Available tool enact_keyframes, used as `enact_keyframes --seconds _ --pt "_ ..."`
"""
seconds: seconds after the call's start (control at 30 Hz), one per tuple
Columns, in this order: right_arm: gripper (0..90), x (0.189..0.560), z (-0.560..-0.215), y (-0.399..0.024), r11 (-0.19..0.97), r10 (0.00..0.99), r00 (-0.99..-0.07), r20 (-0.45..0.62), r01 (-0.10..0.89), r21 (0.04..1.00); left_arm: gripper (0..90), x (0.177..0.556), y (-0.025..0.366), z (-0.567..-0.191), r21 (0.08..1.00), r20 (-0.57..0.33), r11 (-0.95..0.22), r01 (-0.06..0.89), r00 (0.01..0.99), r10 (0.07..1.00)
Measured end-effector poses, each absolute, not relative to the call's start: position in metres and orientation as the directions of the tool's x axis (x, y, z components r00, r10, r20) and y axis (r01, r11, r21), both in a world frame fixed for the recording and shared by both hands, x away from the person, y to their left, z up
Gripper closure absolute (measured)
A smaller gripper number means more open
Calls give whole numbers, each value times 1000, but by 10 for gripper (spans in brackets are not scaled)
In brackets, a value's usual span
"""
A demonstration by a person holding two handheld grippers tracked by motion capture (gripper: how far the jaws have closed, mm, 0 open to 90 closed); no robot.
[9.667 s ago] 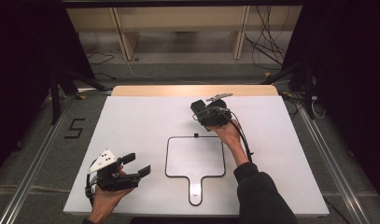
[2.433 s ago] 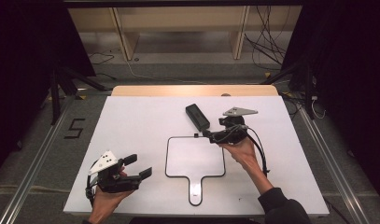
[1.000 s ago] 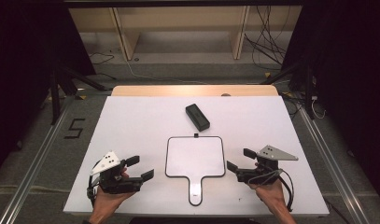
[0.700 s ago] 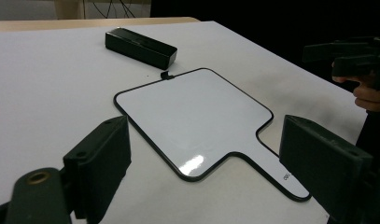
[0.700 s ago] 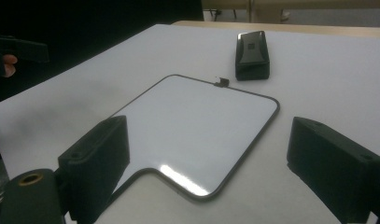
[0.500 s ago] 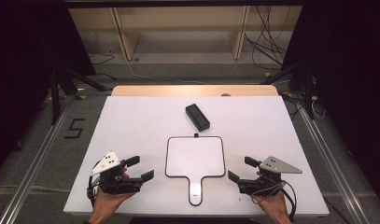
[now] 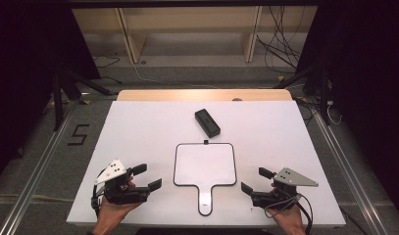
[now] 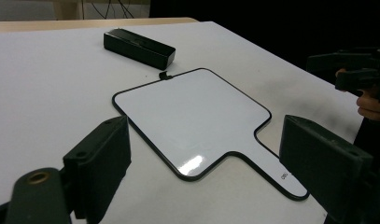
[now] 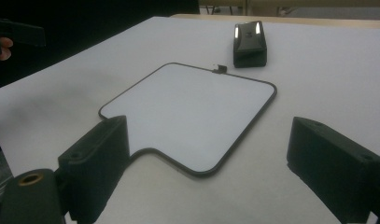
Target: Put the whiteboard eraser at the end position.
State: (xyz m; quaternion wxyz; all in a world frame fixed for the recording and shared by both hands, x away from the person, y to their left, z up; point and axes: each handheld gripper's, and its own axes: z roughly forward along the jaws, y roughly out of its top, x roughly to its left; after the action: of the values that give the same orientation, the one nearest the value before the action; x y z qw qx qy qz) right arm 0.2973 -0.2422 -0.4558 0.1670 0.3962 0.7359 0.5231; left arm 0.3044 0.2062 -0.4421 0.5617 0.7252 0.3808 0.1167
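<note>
A white paddle-shaped board with a black rim lies flat at the table's near middle, handle toward me. Just beyond it rests a black oblong box. My left gripper hovers open near the front left, left of the board, nothing between its jaws. My right gripper is open too, at the front right, pointing at the board's handle. The left gripper view has the board, the box and the right gripper beyond its own jaws. In the right gripper view the board and box lie ahead.
The white table has a wooden strip along its far edge. Behind it stand wooden shelves and floor cables. A taped "5" marks the floor at left, and metal rails run along both sides.
My right gripper let go of the black box at the far middle, then drew back to the front right corner, open and empty. The left gripper has barely moved.
</note>
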Motion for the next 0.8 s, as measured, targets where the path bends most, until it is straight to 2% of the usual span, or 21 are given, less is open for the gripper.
enact_keyframes --seconds 0.8 --pt "138 298 -456 -244 135 761 -626 173 413 901 158 305 206 -442 903 -256 -82 422 681 686"
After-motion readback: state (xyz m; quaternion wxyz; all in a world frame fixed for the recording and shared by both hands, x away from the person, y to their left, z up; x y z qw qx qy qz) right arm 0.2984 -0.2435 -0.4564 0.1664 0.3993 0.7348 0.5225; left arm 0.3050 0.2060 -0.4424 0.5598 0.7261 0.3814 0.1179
